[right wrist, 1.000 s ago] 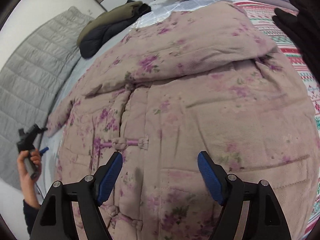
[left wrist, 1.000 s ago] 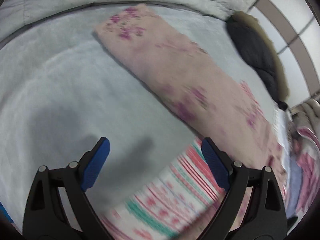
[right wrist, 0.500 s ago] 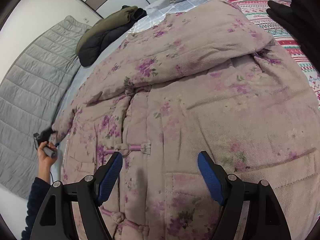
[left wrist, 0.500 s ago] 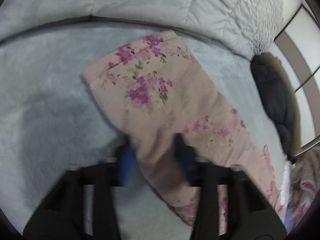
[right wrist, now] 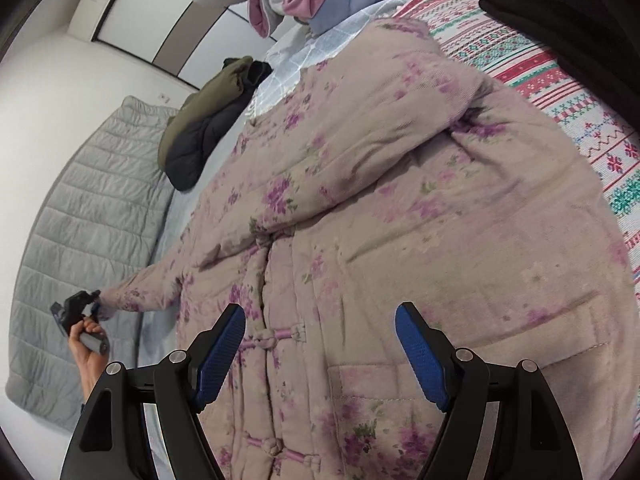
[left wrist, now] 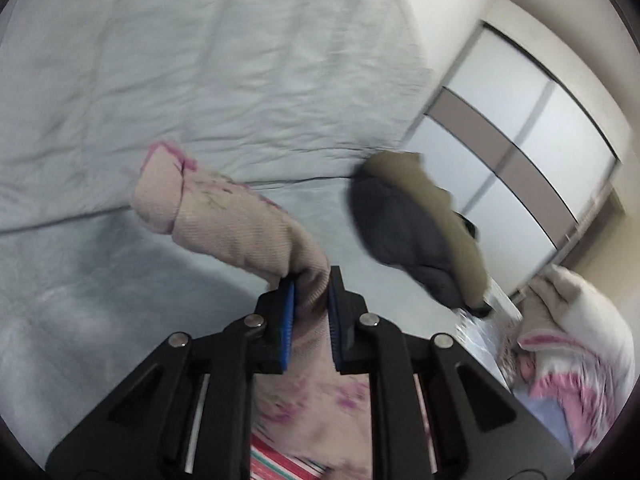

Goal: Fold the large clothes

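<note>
Left wrist view: the left gripper, black with blue pads, has just been closing and now pinches the cuff end of the sleeve of a large padded pink-beige jacket with purple flower print; the sleeve's free tip sticks up and away past the fingers. Right wrist view shows where the jacket lies: front up on a bed, buttoned with pink knot fastenings, its body running away from the camera toward the collar, partly over a striped pink, white and green knitted blanket. The held sleeve stretches out sideways to the left over the pale grey sheet, and the person's left hand grips the tool at its end. The right gripper hovers wide and empty above the jacket's lower front, beside a pocket. Judging by this, the sleeve must travel rightward across the chest, along its own long axis; the left hand is the nearer one. No brand, label or writing is readable. An olive and dark puffer coat lies apart, near the wall.
</note>
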A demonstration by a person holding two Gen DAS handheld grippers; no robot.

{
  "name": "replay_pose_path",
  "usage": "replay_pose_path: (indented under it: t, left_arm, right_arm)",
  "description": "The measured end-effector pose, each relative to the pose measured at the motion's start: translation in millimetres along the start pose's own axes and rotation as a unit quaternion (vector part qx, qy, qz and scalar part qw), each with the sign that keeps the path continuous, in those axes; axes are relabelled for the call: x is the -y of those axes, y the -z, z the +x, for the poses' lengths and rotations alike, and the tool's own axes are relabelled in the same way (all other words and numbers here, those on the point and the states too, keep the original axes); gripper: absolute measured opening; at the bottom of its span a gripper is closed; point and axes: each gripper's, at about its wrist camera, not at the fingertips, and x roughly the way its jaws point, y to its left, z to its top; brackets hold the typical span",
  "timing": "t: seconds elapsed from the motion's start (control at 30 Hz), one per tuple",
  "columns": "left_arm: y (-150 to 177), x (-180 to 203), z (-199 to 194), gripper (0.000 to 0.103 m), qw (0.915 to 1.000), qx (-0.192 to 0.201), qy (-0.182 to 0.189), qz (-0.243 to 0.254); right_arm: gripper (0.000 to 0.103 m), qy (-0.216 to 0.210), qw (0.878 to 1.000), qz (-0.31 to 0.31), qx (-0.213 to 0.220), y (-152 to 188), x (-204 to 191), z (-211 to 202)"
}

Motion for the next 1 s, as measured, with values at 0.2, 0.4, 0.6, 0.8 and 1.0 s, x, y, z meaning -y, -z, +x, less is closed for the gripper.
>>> replay_pose_path:
  t: [0.2,0.4,0.6,0.8,1.0]
  left_arm:
    - [65.8,142.5,-62.0,0.015,0.9837,-0.028,0.146,0.101]
    - [224.0,250.5,-55.1,0.053,0.9124,-0.219,0.308,0.157]
    - [382.4,267.0,-34.4,0.061,0.8397,-0.412,0.317,0.156]
    - [367.8,242.4,-43.2,0.063,0.8649,-0.367,0.276,0.204]
    - [345.8,226.3,-48.8,0.069,0.8819,-0.339,0.221,0.242]
  right_arm:
    - [0.079,0.03,0.999,0.024,0.035,-13.8,19.3,-22.2]
    - [0.079,0.031,0.996,0.056,0.067,-27.5,44.9,-45.7]
    - [0.079,0.037,0.994,0.084,0.058,-34.4,71.8,-50.0]
    - [0.079,0.029,0.994,0.093,0.051,-36.4,76.7,-53.0]
    - [0.079,0.029,0.994,0.093,0.045,-37.3,75.7,-54.4]
